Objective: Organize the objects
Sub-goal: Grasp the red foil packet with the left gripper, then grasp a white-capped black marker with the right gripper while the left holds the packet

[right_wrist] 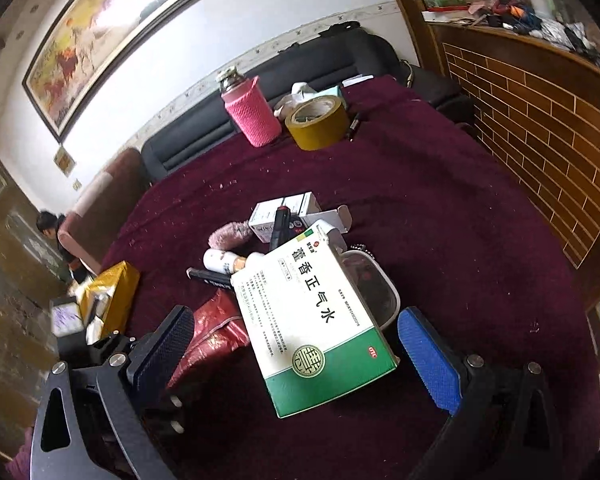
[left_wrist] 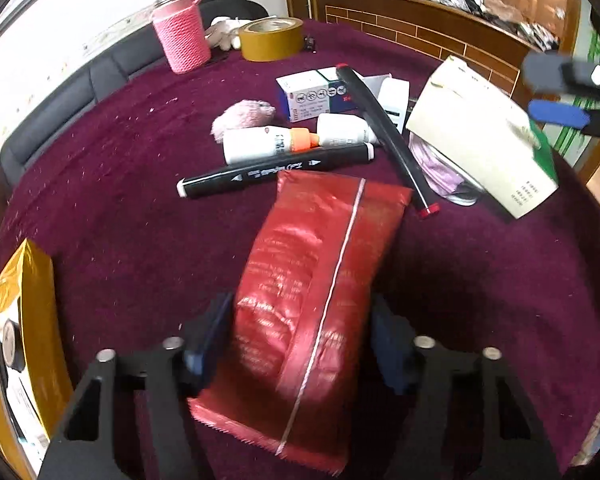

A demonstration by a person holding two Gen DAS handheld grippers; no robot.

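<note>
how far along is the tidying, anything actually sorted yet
Barely started. Nothing looks sorted: the marker, white bottles, small boxes and black stick lie in one heap on the maroon cloth. In hand: the left gripper straddles the red packet; the right gripper stands open around the green-and-white medicine box. Everything remains.

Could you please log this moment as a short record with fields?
surface: round table under a maroon cloth
left gripper: pads against a red foil packet
right gripper: open, either side of a green-and-white medicine box, not touching
box rests on: a clear container, tilted
behind the packet: black marker, white bottles
far edge: pink-sleeved flask, tape roll
</note>
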